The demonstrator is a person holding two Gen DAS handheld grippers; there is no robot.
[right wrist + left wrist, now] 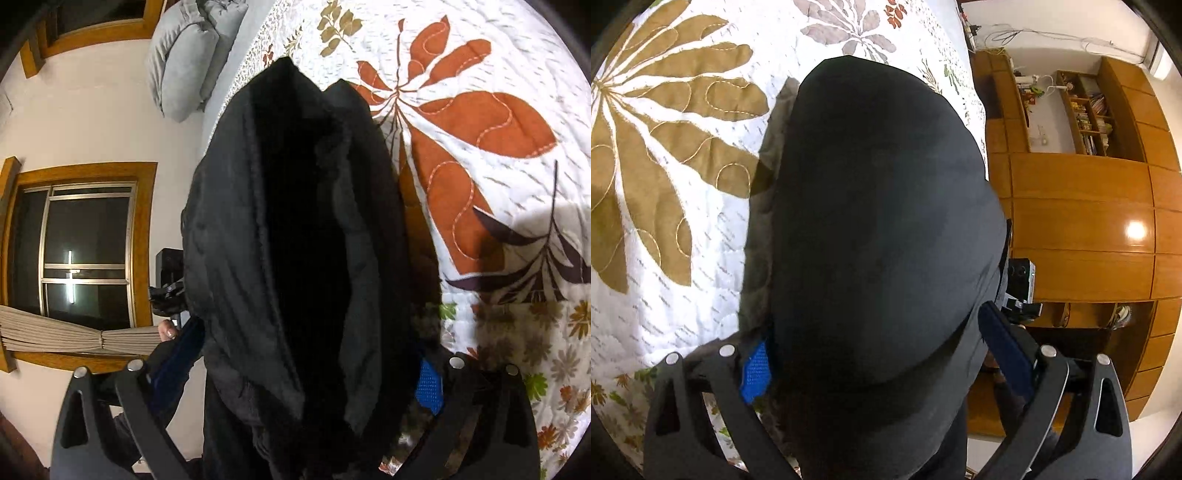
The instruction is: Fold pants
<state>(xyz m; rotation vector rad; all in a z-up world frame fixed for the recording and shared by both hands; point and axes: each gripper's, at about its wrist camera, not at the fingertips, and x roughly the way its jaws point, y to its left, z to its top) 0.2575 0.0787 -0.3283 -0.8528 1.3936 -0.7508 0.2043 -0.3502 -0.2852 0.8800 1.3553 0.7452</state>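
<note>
black pants [879, 221] hanging over the quilt [683, 221], left gripper [886, 373] fingers clamped on the fabric, right gripper [295, 384] fingers pinching the bunched pants too, wardrobe [1082, 229] behind

Bed [701, 229], white floral quilt [498, 184], grey pillows [184, 62]

Your left tongs [886, 363] hold dark fabric

The black pants [879, 229] bulge between your blue-padded fingers [755, 371], hanging over the white quilted bedspread with tan leaf print [665, 147]; a glossy wooden wall cabinet [1078, 221] stands right.
</note>
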